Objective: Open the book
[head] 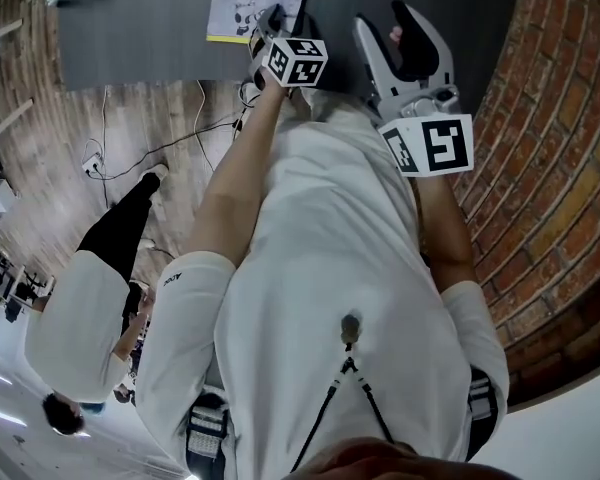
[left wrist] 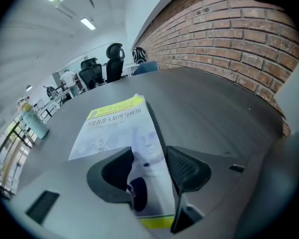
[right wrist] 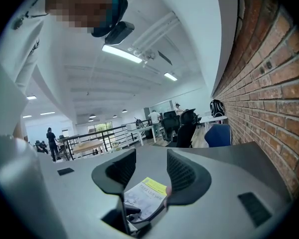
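Book (left wrist: 117,126) lies shut, cover up, on the table (left wrist: 219,108), so opening isn't started: left hand-held gripper (left wrist: 149,157) poised over its near end, jaws apart, empty; right hand-held gripper (right wrist: 150,157) farther from it, likewise agape.

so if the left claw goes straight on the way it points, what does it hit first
Most likely the book, lying closed on the table: the left claw points down at its cover, jaws apart. How near it already is, I cannot tell.
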